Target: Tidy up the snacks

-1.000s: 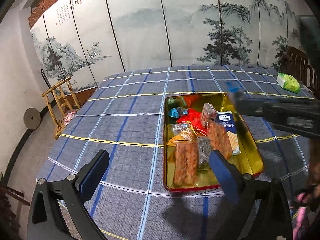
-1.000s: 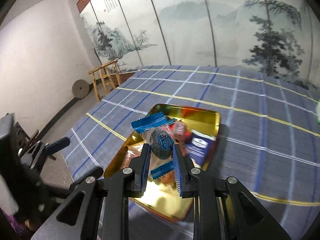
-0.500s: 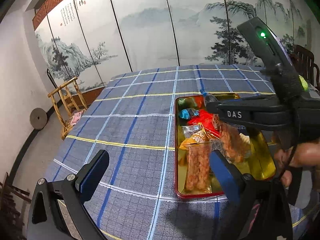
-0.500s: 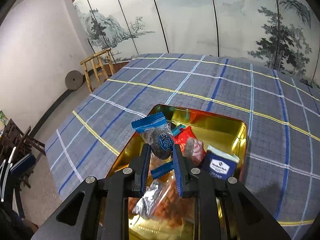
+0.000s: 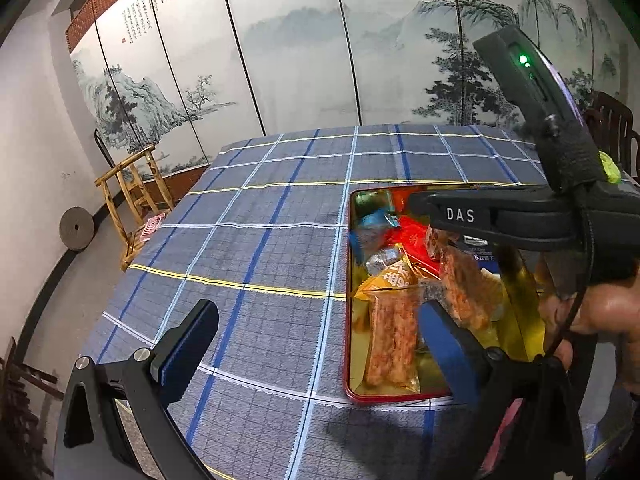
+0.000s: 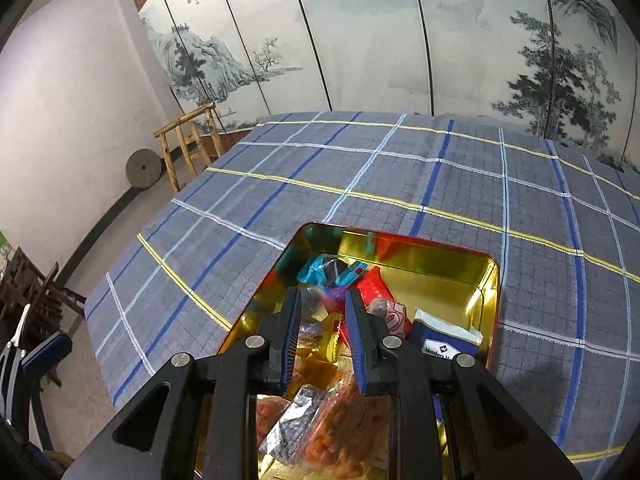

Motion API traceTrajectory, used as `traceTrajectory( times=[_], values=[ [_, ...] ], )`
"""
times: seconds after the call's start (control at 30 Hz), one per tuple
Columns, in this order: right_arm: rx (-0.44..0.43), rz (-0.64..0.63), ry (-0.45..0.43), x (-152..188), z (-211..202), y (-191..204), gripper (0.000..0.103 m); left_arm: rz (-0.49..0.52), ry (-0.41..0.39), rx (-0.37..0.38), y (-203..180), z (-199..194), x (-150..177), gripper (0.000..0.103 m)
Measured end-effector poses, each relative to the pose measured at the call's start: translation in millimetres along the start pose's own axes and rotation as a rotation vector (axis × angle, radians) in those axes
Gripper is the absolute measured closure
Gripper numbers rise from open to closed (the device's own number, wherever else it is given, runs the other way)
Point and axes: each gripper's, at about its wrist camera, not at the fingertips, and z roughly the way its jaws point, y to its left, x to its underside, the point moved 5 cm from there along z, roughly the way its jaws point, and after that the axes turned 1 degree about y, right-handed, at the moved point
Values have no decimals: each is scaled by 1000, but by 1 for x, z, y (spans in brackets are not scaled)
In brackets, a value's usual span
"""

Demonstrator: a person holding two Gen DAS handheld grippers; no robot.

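Note:
A gold tin tray with a red rim sits on the plaid tablecloth and holds several snack packets. A blue-wrapped dark candy lies in the tray's far left corner, also in the left wrist view. My right gripper hovers over the tray, jaws parted and empty. It reaches across the left wrist view. A navy cracker box and orange-red packets lie in the tray. My left gripper is wide open and empty above the table's near side, left of the tray.
The blue plaid tablecloth covers the table. A small wooden chair and a round stone stand on the floor at the left. A painted folding screen is behind the table. A green packet lies at the far right.
My right gripper moved forward over the tray, opened and let go of the blue-wrapped candy, which now lies in the tray's far left corner. The left gripper stayed open.

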Motion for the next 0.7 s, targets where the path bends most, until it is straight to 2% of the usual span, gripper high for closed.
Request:
traceTrajectory(
  times=[0.13, 0.27, 0.53, 0.7],
  values=[
    [-4, 4, -14, 0, -8, -1, 79, 5, -8, 1, -1, -3, 0, 3],
    [-20, -5, -65, 6, -31, 6, 78, 10, -24, 1, -4, -10, -2, 3],
    [17, -36, -154, 30, -80, 12, 78, 23, -64, 15, -14, -31, -6, 3],
    [37, -39, -192, 43, -111, 11, 78, 23, -103, 61, -21, -52, -8, 3]
  ],
)
